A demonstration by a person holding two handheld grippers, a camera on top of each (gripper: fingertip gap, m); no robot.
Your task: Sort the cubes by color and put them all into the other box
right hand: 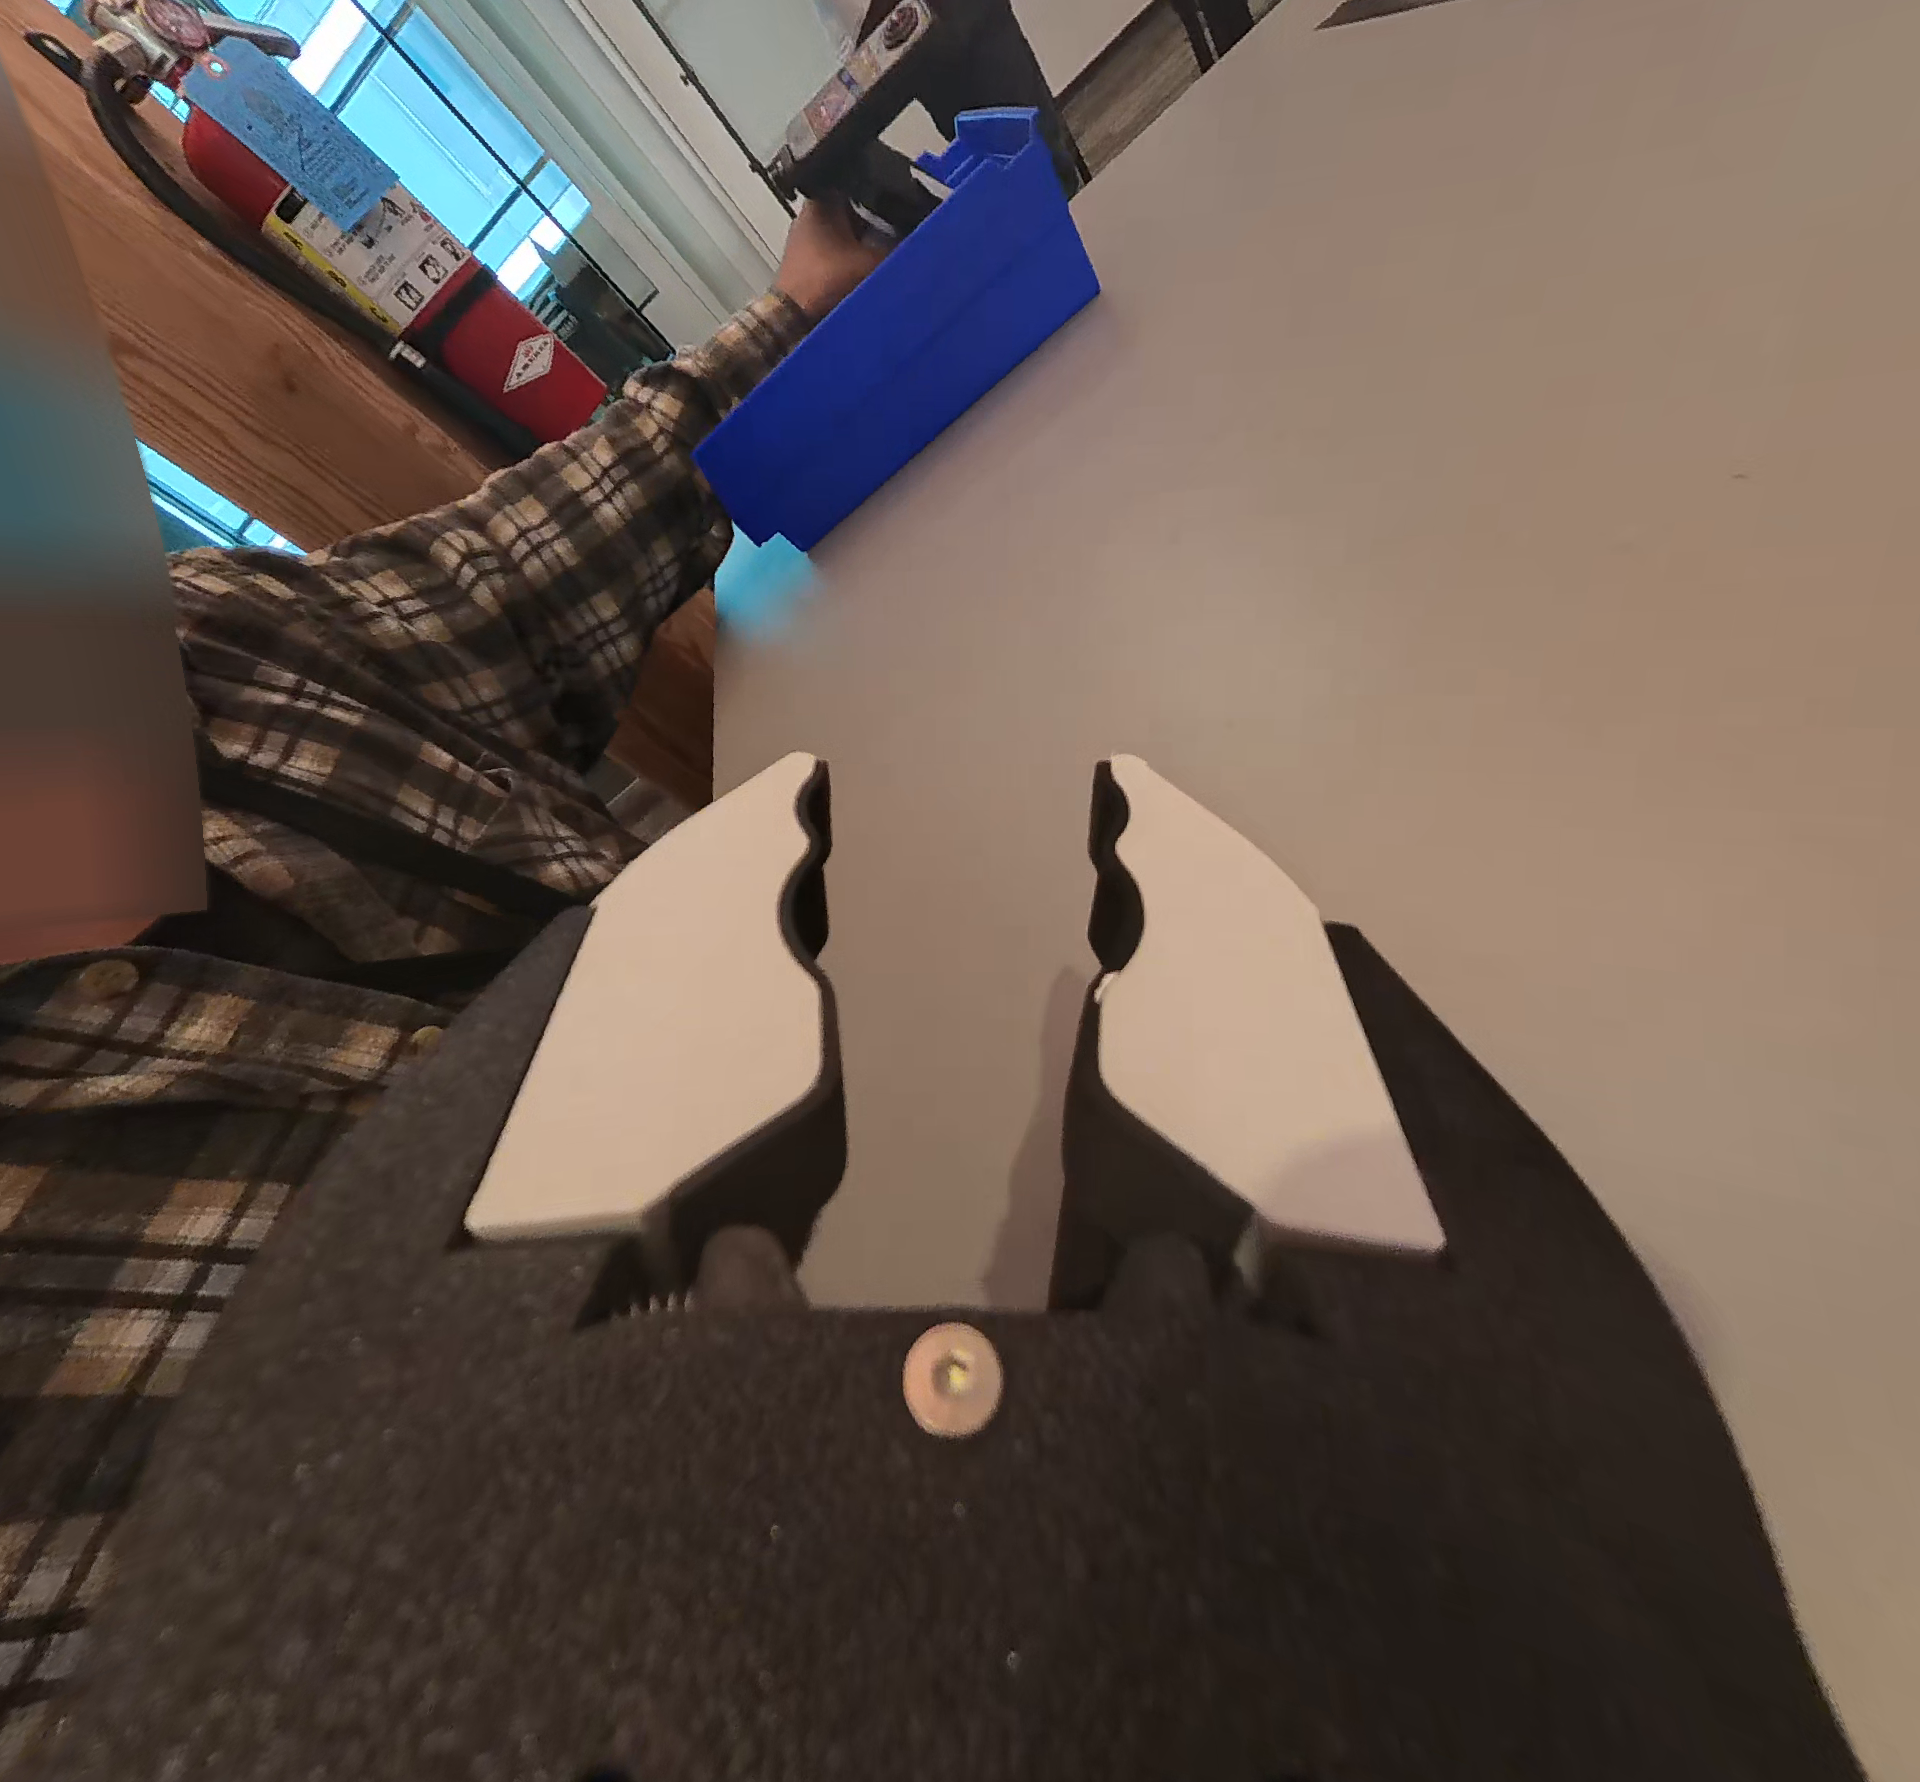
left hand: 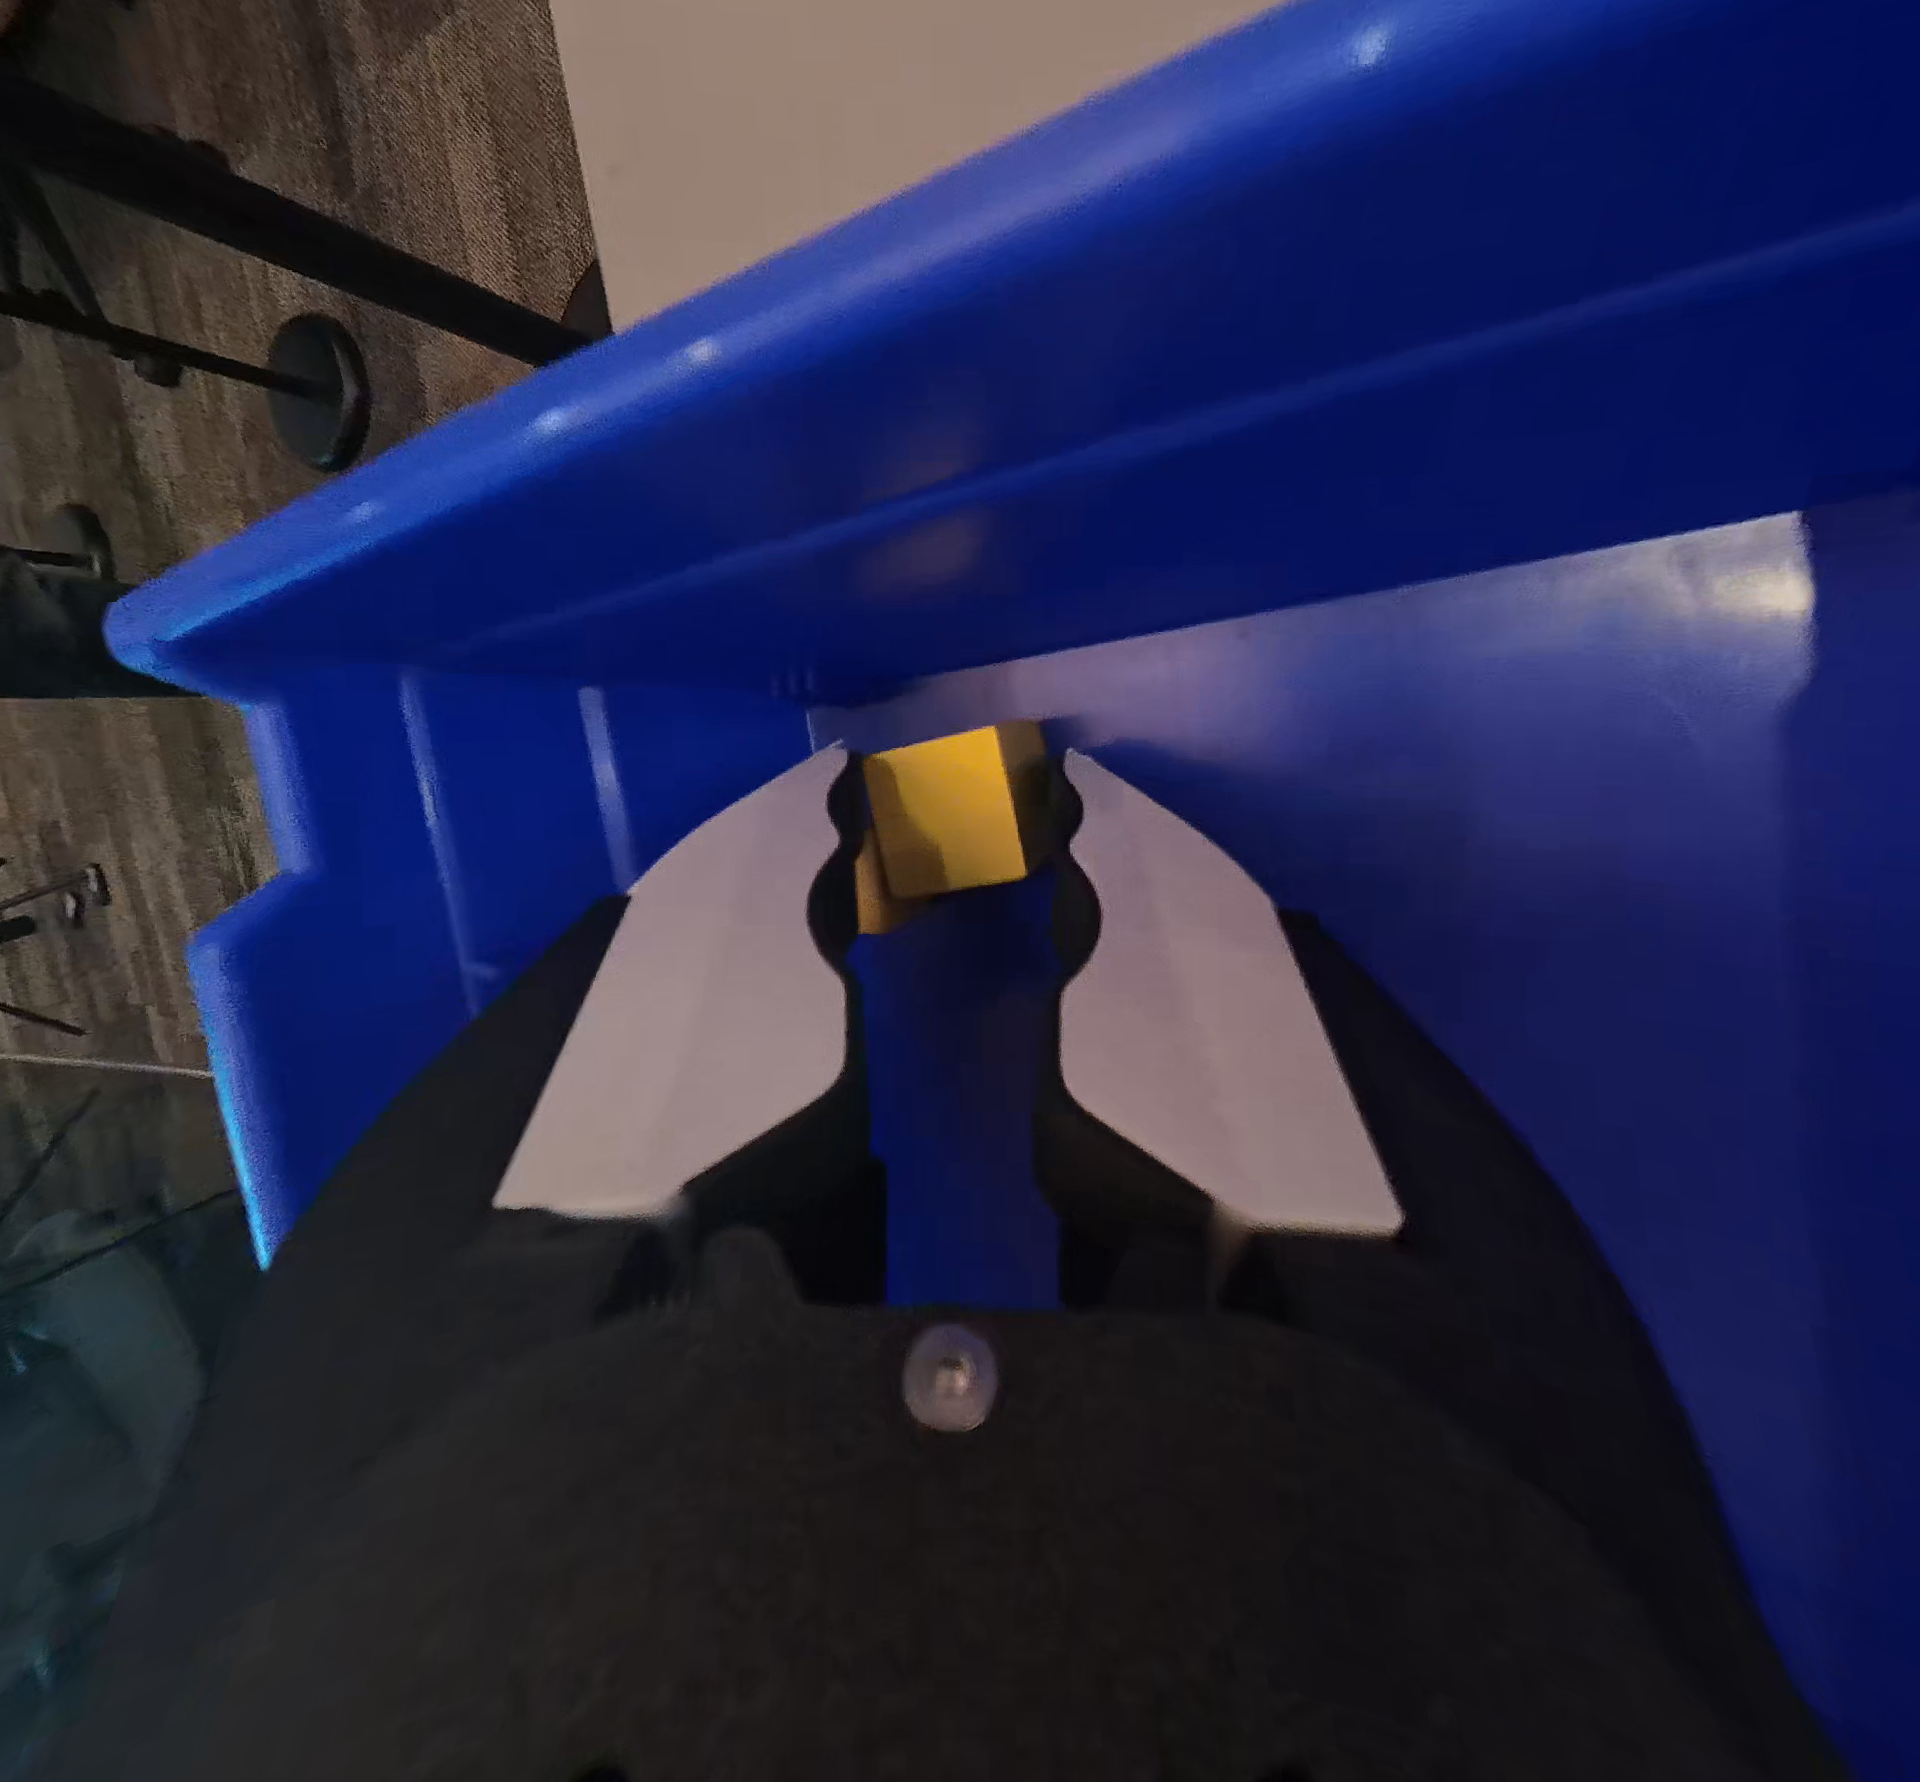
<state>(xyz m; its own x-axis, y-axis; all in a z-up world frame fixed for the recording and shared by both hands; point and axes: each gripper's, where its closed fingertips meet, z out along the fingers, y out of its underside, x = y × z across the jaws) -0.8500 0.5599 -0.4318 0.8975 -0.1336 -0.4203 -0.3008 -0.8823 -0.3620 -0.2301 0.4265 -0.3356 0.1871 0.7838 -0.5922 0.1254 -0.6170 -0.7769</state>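
In the left wrist view, a grey carpet floor (left hand: 260, 174) with black stand legs (left hand: 260, 215) is seen on the left, and a pale table (left hand: 935, 70) is seen past the edge of a blue box (left hand: 1351, 330). The blue box fills most of the picture, so little open room is left around the tool. The left gripper (left hand: 951, 823) is closed on a yellow cube (left hand: 951, 823), which is held at the fingertips right up against the box's rim. No writing can be seen here. In the right wrist view, a wide pale table top (right hand: 1455, 589) is seen, with lots of bare room ahead and to the right, and its near edge lies on the left. The right gripper (right hand: 961, 859) is held over the table with its fingers apart and nothing between them. The blue box (right hand: 904, 361) stands far ahead, close to the table's left edge, and a plaid sleeve (right hand: 499, 569) reaches to it. A red fire extinguisher (right hand: 416, 278) with a blue tag (right hand: 296, 143) and stickers is seen on a wooden wall (right hand: 208, 361).
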